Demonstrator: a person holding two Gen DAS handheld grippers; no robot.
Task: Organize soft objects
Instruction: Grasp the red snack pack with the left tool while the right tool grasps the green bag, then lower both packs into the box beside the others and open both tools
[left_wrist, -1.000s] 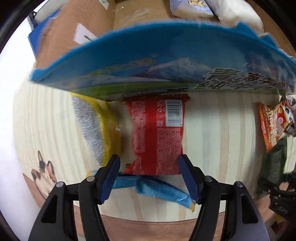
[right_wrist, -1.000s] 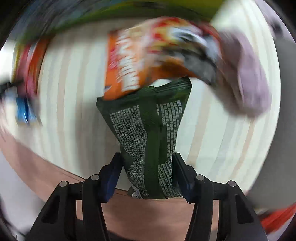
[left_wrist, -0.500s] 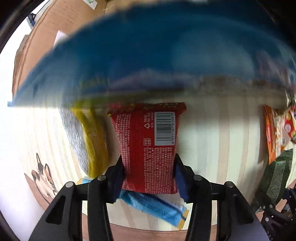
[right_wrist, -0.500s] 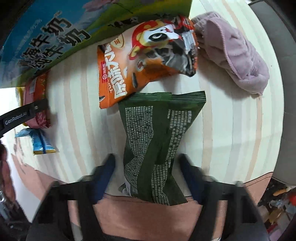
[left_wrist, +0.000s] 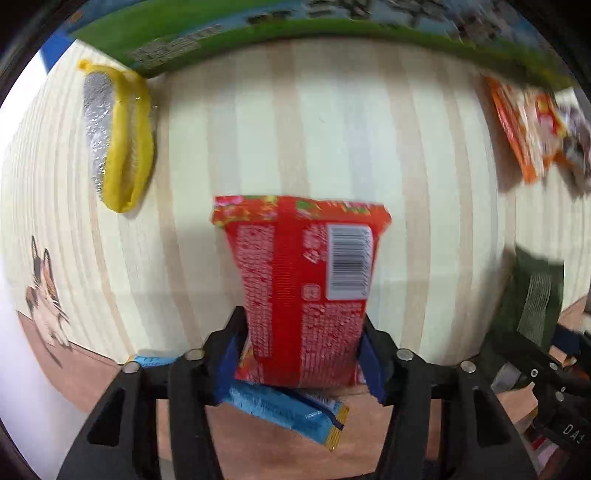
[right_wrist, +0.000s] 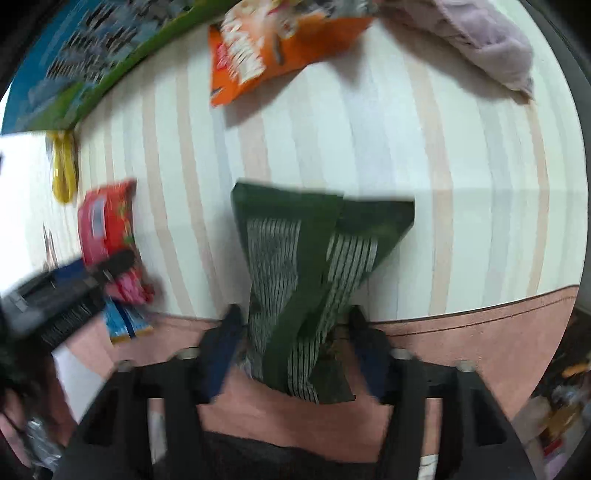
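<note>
My left gripper (left_wrist: 297, 360) is shut on a red snack packet (left_wrist: 303, 288) with a barcode and holds it above the striped tablecloth (left_wrist: 332, 129). My right gripper (right_wrist: 295, 347) is shut on a dark green packet (right_wrist: 306, 266), also lifted off the cloth. The red packet (right_wrist: 105, 225) and the left gripper show at the left of the right wrist view. The green packet (left_wrist: 532, 295) shows at the right of the left wrist view.
A blue wrapper (left_wrist: 284, 406) lies under the left gripper. A yellow and silver sponge (left_wrist: 114, 136) lies far left. An orange snack bag (right_wrist: 273, 48) and a mauve cloth (right_wrist: 484, 44) lie at the back. A blue and green carton (left_wrist: 258, 33) stands along the back.
Both grippers have closed on their packets and lifted them back from the carton. The view of the table has widened.
</note>
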